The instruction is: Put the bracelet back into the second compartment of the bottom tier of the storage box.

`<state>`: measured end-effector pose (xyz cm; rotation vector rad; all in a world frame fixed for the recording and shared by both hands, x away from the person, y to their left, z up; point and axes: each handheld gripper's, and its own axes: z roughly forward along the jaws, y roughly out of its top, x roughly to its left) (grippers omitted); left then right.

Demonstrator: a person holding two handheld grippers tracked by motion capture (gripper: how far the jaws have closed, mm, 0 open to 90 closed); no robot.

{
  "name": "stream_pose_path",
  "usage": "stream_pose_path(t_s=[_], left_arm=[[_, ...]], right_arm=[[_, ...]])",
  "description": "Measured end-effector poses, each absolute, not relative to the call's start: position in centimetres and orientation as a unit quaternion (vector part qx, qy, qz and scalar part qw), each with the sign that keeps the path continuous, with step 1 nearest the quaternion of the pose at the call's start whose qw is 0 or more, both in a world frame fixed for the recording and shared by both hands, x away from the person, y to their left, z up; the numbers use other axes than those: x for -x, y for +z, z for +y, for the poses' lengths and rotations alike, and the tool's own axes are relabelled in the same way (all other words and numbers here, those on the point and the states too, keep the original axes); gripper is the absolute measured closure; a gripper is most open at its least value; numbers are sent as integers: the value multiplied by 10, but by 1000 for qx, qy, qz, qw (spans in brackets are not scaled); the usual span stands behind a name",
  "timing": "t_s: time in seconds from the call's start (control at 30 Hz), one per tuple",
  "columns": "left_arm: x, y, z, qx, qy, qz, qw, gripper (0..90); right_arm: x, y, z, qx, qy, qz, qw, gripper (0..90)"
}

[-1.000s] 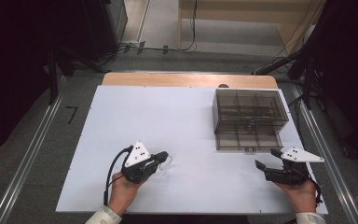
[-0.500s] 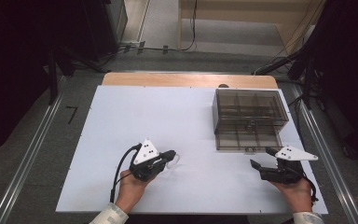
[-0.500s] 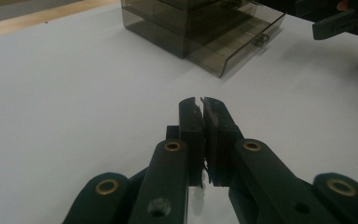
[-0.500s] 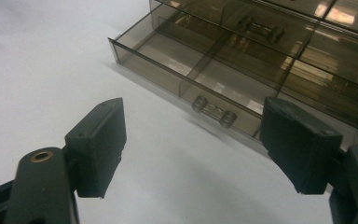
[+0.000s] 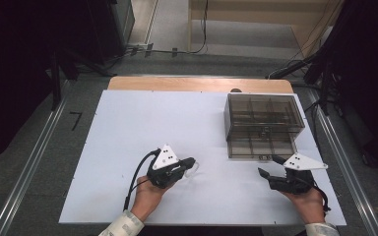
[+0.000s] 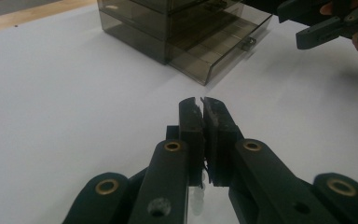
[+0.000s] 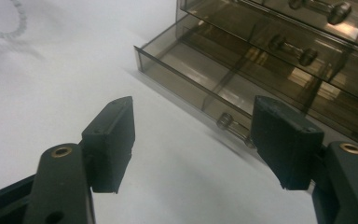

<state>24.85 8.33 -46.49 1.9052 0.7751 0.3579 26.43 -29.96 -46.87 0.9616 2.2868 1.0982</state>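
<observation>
Gaping wide, the jaws of the right gripper [image 7: 193, 144] are seen with nothing between them, and the small knob [image 7: 227, 122] of the pulled-out bottom drawer [image 7: 200, 79] lies just ahead, between the two pads. The drawer's front runs crosswise to the jaws, so its travel lies along the gripper's own line. In the high view the right gripper [image 5: 271, 166] is held just short of the drawer front, at the near side of the smoky clear drawer cabinet [image 5: 263, 123], which stands on the white table [image 5: 128, 128] toward its far right.

The left gripper [image 6: 202, 103] is pressed shut on a thin clear ring, a loop of which shows at its tip in the high view [image 5: 193, 167]. It is held well apart from the cabinet, to the left of it. The right hand is judged the nearer for any move on the knob.
</observation>
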Motion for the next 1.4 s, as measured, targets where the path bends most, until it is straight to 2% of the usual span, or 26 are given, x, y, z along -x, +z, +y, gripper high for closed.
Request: stream_pose_path(t_s=[0.37, 0.6, 0.93, 1.1, 1.4], left_arm=[[-255, -463, 61, -792, 137, 302, 513, 876], [-257, -464, 51, -794, 130, 294, 516, 876], [-259, -464, 39, -794, 121, 285, 524, 876], [-258, -465, 33, -796, 117, 277, 525, 876], [-256, -465, 22, -799, 105, 266, 530, 876]], right_arm=[[-266, -466, -280, -324, 402, 831, 207, 312], [-265, -464, -268, -304, 407, 837, 205, 374], [-265, -463, -243, -271, 412, 847, 198, 409], [-265, -465, -229, -250, 418, 855, 180, 461], [-265, -470, -213, -235, 411, 866, 160, 490]])
